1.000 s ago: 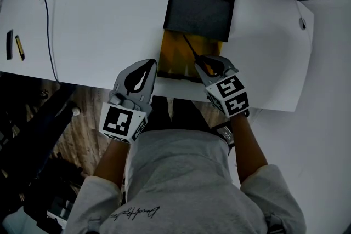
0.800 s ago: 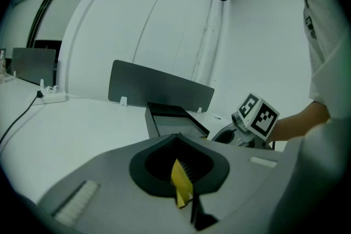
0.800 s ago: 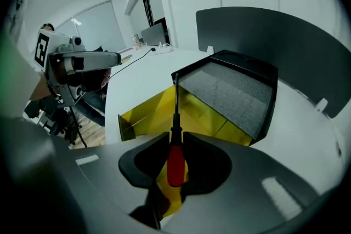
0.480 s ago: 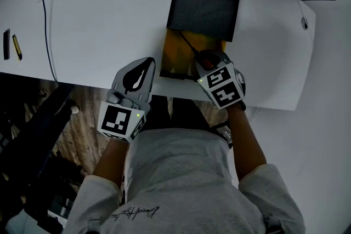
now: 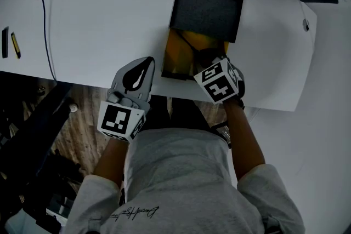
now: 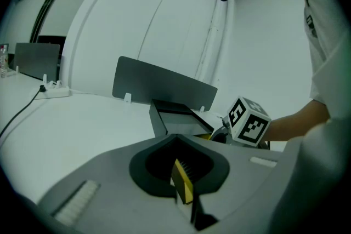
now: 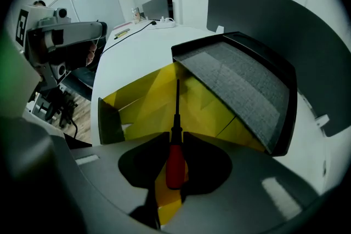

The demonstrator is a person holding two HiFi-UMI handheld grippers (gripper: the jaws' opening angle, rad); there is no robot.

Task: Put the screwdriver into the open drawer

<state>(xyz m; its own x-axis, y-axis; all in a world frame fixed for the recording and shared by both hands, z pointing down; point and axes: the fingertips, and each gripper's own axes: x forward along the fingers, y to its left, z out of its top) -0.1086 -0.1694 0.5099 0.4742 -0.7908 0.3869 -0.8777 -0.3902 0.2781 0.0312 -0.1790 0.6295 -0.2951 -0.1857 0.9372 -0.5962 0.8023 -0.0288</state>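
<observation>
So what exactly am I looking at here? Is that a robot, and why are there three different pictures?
There is no robot here: a person holds a hand tool with two fingers in each hand. The top-down picture comes from a camera on the person's head. The other two come from cameras riding on each tool, looking along its fingers. Each marker cube is part of its tool. On the white table stands a dark box with its yellow drawer pulled open, and a black cable lies at the far left. The right gripper grips a screwdriver by its red handle, with the shaft aimed at the drawer. The left gripper is shut and empty, just left of the drawer.
</observation>
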